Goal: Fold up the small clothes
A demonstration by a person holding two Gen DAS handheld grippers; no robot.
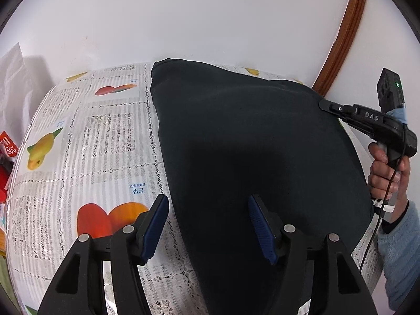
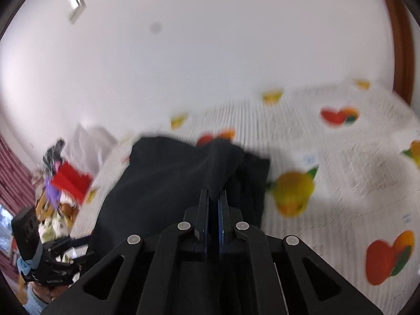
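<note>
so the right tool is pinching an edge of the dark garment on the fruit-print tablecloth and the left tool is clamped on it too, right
Not quite. The left tool is open, not clamped: the left wrist view shows its blue pads spread wide apart over the dark garment's near edge. The rest holds: the right tool is shut on a raised fold of the garment, which lies on the fruit-print tablecloth.

The dark garment [image 1: 249, 144] covers the right half of the tabletop [image 1: 105, 136]; to its left the fruit-print cloth lies bare, open for a pass. A white wall [image 1: 183, 21] closes the far edge. Red packaging [image 1: 6, 152] and clutter [image 2: 57, 197] crowd the left end. The right gripper [image 1: 324, 104] blocks the garment's far-right corner.
</note>
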